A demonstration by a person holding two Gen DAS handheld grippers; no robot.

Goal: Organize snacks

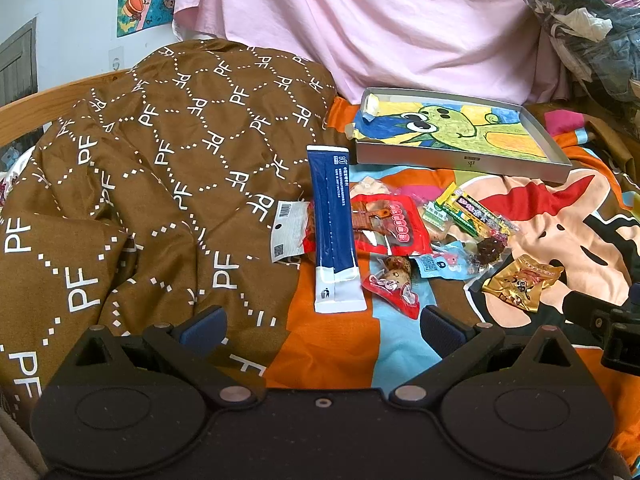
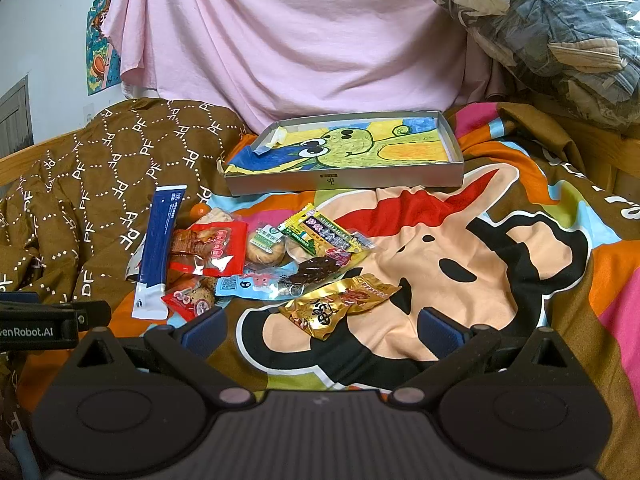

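Several snack packets lie in a loose pile on the bed. A long blue-and-white stick pack point(image 1: 333, 226) point(image 2: 157, 246) lies at the pile's left, a red packet point(image 1: 386, 224) point(image 2: 212, 254) beside it, a yellow-green bar point(image 1: 476, 210) point(image 2: 324, 232) and a gold packet point(image 1: 520, 282) point(image 2: 340, 304) to the right. A shallow grey box point(image 1: 468, 162) point(image 2: 348, 180) lined with a frog drawing sits behind the pile. My left gripper point(image 1: 322, 326) is open and empty, just short of the stick pack. My right gripper point(image 2: 320, 326) is open and empty, with the gold packet between its fingers.
A brown quilt point(image 1: 140, 168) point(image 2: 100, 168) is heaped left of the pile. A colourful cartoon sheet point(image 2: 460, 260) covers the bed. A pink cloth point(image 2: 300, 40) hangs behind, and a plastic bag of clothes point(image 2: 560, 28) sits at the back right.
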